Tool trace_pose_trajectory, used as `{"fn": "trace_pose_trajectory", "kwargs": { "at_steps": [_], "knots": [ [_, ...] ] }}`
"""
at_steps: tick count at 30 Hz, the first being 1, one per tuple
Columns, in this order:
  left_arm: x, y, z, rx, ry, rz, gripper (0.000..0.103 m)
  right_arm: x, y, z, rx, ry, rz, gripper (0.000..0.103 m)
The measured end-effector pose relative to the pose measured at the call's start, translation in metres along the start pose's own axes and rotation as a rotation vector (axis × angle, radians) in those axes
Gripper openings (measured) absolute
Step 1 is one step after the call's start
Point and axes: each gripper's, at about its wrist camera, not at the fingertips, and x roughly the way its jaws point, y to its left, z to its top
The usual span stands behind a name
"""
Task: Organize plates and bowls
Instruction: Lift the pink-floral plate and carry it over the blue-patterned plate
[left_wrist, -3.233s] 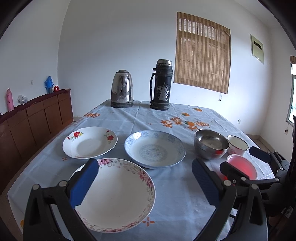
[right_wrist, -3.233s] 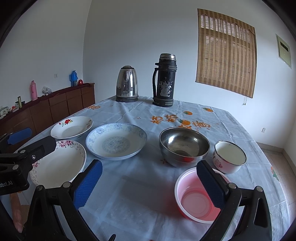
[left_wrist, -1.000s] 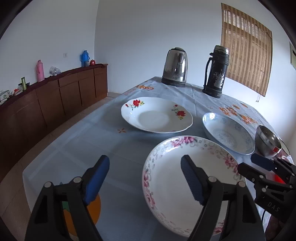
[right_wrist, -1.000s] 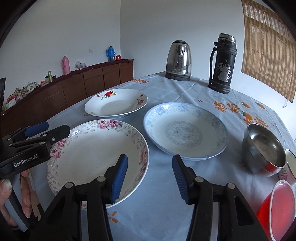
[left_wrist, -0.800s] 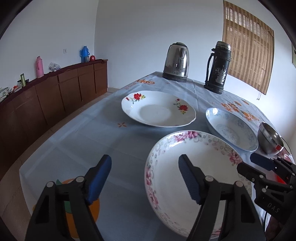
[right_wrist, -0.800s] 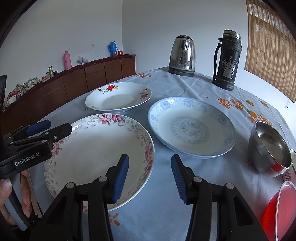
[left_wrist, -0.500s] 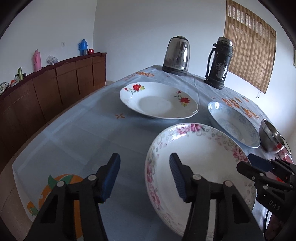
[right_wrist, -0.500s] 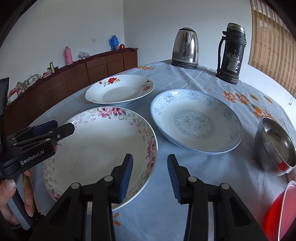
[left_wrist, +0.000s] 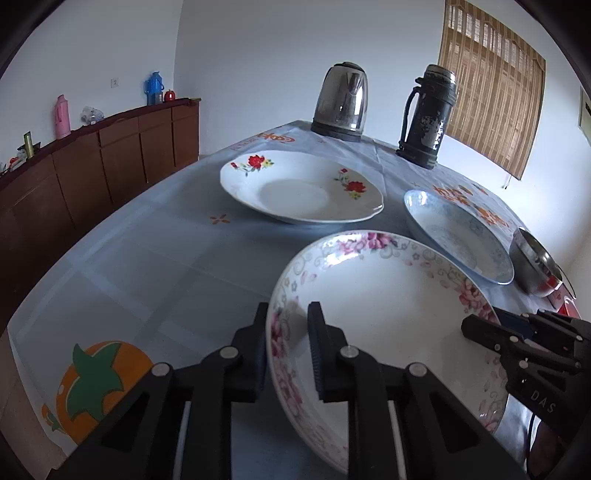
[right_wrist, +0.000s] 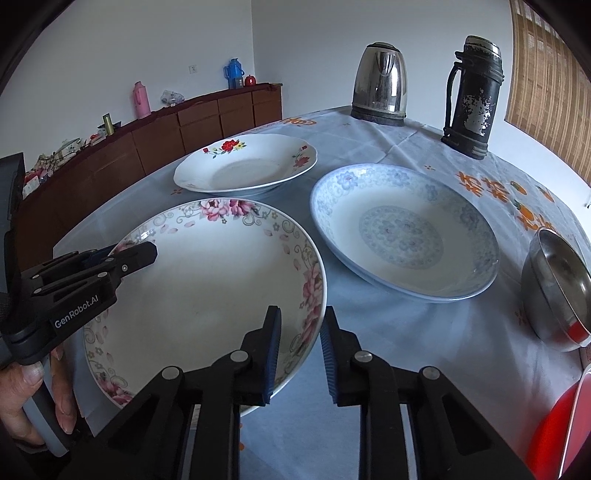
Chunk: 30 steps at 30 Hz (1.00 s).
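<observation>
A white plate with pink flowers (left_wrist: 388, 306) (right_wrist: 207, 280) lies nearest me on the pale blue tablecloth. My left gripper (left_wrist: 288, 341) (right_wrist: 136, 254) is shut on its left rim, one pad inside and one outside. My right gripper (right_wrist: 301, 343) (left_wrist: 476, 328) straddles the opposite rim. Its jaws are closing, and a sliver of plate still shows between the pads. Behind stand a plate with red flowers (left_wrist: 299, 188) (right_wrist: 243, 162) and a blue-patterned plate (left_wrist: 454, 229) (right_wrist: 402, 229). A steel bowl (left_wrist: 535, 266) (right_wrist: 557, 288) sits at the right, and a red plastic bowl (right_wrist: 554, 435) at the near right corner.
A steel kettle (left_wrist: 341, 101) and a black thermos (left_wrist: 426, 114) stand at the table's far end. A brown sideboard (left_wrist: 92, 162) with small bottles runs along the left wall. The table's left edge is close to the left gripper. A hand (right_wrist: 33, 387) holds the left gripper's handle.
Both grippers have narrowed from wide open around the pink-flowered plate's rims; the left has come down and shut on its rim, while the right has kept its place and is closing in.
</observation>
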Motion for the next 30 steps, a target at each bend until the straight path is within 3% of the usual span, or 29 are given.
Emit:
{"fn": "trace_pose_trajectory", "kwargs": {
  "at_steps": [30],
  "knots": [
    [-0.011, -0.01, 0.015, 0.0, -0.047, 0.019, 0.017, -0.016, -0.001, 0.003, -0.022, -0.059, -0.01, 0.019]
  ]
}}
